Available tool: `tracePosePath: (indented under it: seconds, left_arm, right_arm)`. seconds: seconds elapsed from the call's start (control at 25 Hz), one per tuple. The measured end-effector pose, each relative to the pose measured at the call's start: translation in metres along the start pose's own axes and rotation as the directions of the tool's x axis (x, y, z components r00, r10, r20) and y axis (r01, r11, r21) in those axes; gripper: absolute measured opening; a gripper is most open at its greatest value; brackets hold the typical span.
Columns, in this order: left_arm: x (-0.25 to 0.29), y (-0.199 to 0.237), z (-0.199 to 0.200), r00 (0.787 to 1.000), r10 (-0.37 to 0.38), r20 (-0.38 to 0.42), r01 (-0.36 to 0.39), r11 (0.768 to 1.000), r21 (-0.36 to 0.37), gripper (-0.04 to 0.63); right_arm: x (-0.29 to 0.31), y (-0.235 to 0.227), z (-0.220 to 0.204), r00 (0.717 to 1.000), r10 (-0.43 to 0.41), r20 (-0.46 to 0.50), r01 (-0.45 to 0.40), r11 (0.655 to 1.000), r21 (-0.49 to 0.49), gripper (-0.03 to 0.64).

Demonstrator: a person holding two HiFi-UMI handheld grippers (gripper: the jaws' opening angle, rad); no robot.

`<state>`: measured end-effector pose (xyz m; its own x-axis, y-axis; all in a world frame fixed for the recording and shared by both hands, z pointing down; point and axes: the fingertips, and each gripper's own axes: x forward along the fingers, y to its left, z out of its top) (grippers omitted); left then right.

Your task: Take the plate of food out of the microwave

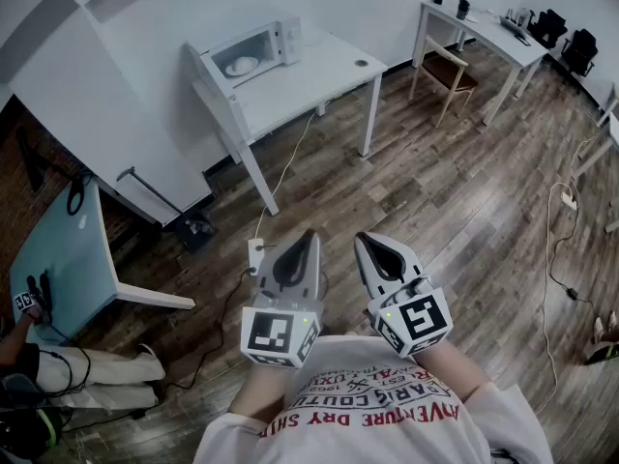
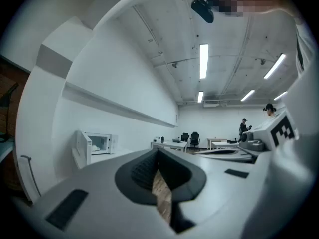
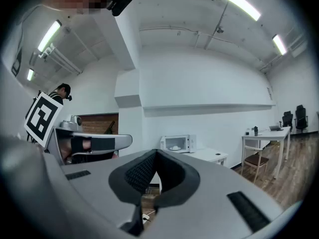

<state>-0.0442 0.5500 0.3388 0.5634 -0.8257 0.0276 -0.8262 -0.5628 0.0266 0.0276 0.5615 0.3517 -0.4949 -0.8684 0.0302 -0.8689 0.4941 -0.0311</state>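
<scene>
Left gripper (image 1: 310, 234) and right gripper (image 1: 361, 239) jaws meet, empty; round white plate (image 1: 242, 66) sits in boxy microwave (image 1: 286, 42) at table's (image 1: 319, 73) left edge.

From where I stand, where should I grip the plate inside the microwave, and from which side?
Probably the near rim of the plate, coming straight in through the microwave's open front: it lies flat inside, walled on every other side, and the door stands open at the left.

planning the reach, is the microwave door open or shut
Open. The door stands swung out to the side of the microwave, and the plate shows inside the uncovered cavity.
</scene>
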Motion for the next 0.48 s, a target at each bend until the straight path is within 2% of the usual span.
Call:
tracePosePath:
  seconds: [0.48]
  left_arm:
    - [0.0024,-0.0051,-0.0079,1.000,-0.006,-0.021,0.006,1.000,-0.016,0.006]
  right_arm:
    - [-0.0068,-0.0046,-0.0006,0.999,-0.019,0.031,0.018,1.000,0.019,0.011]
